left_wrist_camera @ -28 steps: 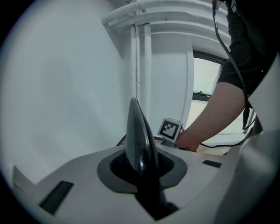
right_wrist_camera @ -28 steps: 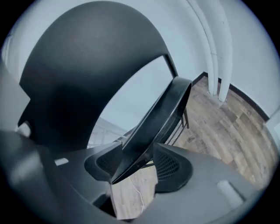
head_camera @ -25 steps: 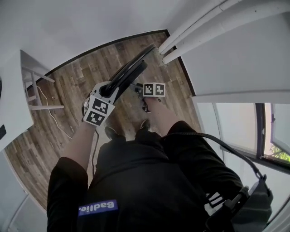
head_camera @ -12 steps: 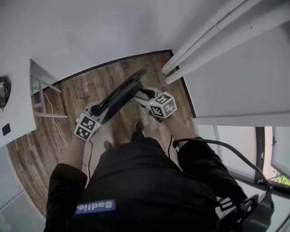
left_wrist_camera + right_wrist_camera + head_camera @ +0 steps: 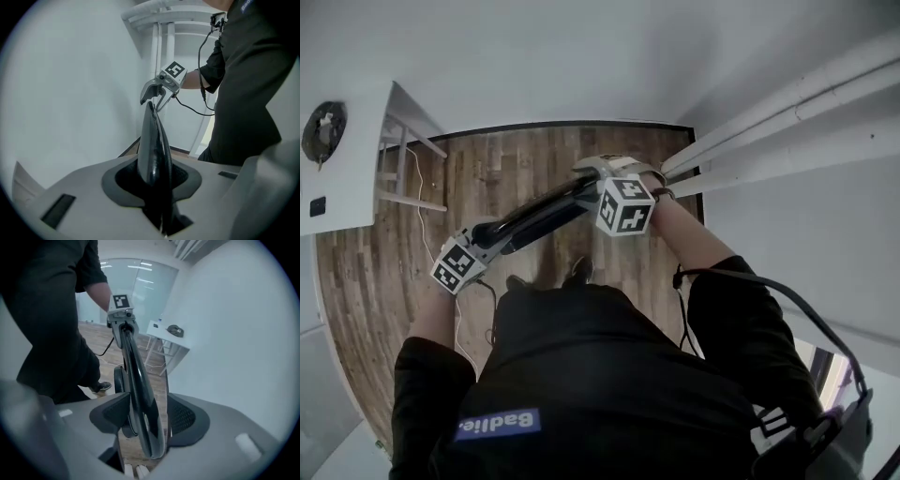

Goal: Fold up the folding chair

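The folding chair [image 5: 539, 214] is folded flat, a thin black slab held off the floor in front of the person, running from lower left to upper right. My left gripper [image 5: 490, 234] grips its lower left end; in the left gripper view the chair's edge [image 5: 152, 140] fills the space between the pads, and those jaws have just been opening. My right gripper [image 5: 586, 186] holds the upper right end. In the right gripper view the rim [image 5: 138, 380] passes between the pads, tight to the left one. Each gripper shows at the far end in the other's view: the right gripper [image 5: 153, 96], the left gripper [image 5: 123, 326].
A white table [image 5: 347, 178] with a dark object on it stands at the left, with a cable [image 5: 422, 234] on the wood floor [image 5: 525, 159] below. White pipes [image 5: 787, 112] run along the wall at right. The person's shoes are under the chair.
The right gripper has risen and rolled over, its marker cube now facing up. The chair has swung from pointing away to lying more level across the person. The left gripper stayed at its end.
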Demonstrator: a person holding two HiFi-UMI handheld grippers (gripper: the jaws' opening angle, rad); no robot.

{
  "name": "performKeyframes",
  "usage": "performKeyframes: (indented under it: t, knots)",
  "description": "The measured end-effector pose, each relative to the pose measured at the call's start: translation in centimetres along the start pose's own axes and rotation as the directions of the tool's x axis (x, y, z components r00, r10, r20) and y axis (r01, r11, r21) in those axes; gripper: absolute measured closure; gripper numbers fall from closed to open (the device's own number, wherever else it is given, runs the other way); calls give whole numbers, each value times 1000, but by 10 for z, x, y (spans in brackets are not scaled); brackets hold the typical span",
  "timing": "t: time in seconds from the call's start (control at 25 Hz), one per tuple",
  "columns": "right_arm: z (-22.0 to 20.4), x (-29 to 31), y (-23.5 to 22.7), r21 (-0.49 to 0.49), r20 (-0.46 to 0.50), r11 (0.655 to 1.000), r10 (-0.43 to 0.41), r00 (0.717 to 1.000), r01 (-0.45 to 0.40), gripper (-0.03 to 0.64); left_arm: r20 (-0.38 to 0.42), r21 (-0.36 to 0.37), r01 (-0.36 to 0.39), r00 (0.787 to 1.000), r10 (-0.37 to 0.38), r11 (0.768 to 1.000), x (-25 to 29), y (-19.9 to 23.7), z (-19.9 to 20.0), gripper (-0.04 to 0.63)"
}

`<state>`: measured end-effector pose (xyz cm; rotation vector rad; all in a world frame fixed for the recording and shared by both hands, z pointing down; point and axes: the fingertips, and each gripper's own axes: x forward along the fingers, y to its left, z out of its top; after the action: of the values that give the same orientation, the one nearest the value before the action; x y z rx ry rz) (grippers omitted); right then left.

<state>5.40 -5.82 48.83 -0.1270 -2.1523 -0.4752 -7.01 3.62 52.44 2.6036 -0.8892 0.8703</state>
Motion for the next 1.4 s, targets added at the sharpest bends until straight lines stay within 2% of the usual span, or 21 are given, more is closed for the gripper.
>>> performKeyframes:
  t: [0.12, 0.2, 0.32, 0.36, 0.4, 0.64, 0.84, 1.12, 1.28, 1.4]
  knots:
    - [0, 18, 10, -85, -47, 987, 133, 990, -136, 391, -12, -22, 29, 999, -30, 999, 1, -5, -1, 492]
    - [-3, 31, 20, -141, -109, 964, 210, 972, -224, 393, -19, -29, 45, 999, -45, 999, 0, -7, -3, 492]
    - [-4, 51, 32, -209, -199, 927, 271, 942, -310, 438, -19, -31, 61, 998, -62, 998, -6, -2, -5, 492]
    - [-1, 56, 33, -214, -206, 924, 276, 939, -318, 509, -17, -27, 65, 998, -66, 998, -9, 2, -5, 492]
    - [3, 59, 31, -211, -206, 924, 277, 939, -319, 551, -14, -21, 69, 997, -70, 997, -12, 5, -6, 492]
    - [2, 65, 11, -161, -196, 931, 296, 935, -329, 566, -26, -18, 81, 996, -82, 997, -8, 20, -1, 508]
    - [14, 76, -14, -108, -201, 939, 300, 933, -325, 571, -49, -23, 113, 992, -114, 993, -16, 54, 1, 509]
    - [26, 89, -45, -20, -214, 954, 288, 933, -299, 572, -83, 49, 152, 986, -147, 987, -23, 102, 3, 522]
    - [28, 87, -52, 48, -209, 958, 287, 935, -283, 574, -66, 107, 193, 980, -187, 975, -25, 118, 16, 531]
    - [29, 84, -64, 89, -206, 956, 291, 934, -279, 575, -78, 110, 233, 971, -225, 966, -25, 133, 26, 532]
